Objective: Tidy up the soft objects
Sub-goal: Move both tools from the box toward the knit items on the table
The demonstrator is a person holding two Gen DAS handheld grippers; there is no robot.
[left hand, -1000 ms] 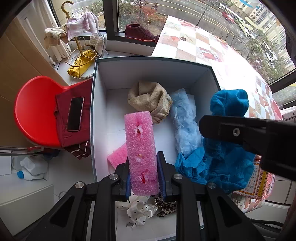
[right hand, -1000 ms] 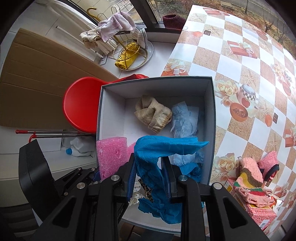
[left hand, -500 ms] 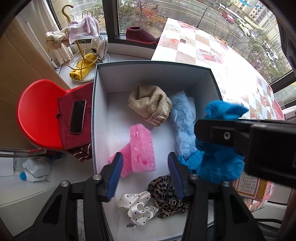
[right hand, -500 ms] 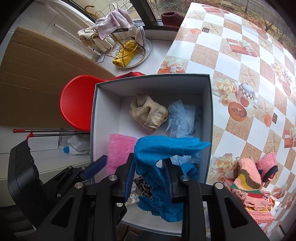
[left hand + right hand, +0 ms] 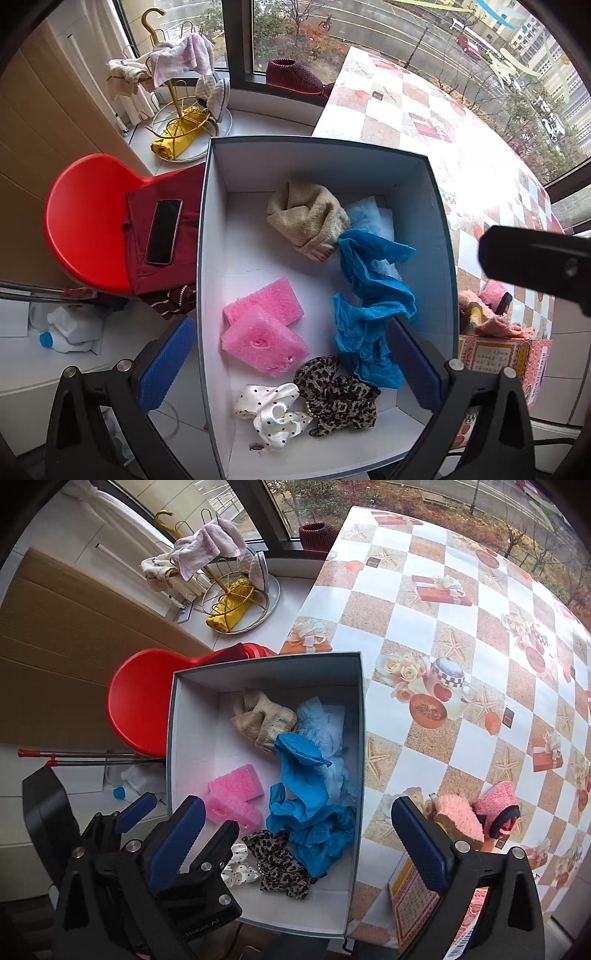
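Both hand-held grippers (image 5: pixel 290 363) (image 5: pixel 295 843) wide open w/ nothing held, box (image 5: pixel 170 738) on checkered tablecloth (image 5: pixel 461 635), red chair (image 5: pixel 85 221) by window.

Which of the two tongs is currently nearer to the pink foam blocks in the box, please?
Left. The left tongs hang open directly over the pink foam blocks; the right tongs straddle the box's right wall, over the blue cloth.

Your left gripper (image 5: pixel 290 358) and right gripper (image 5: pixel 301 840) now gape empty; pink foam (image 5: pixel 264 345) and blue cloth (image 5: pixel 369 302) lie dropped in the box (image 5: pixel 439 236).
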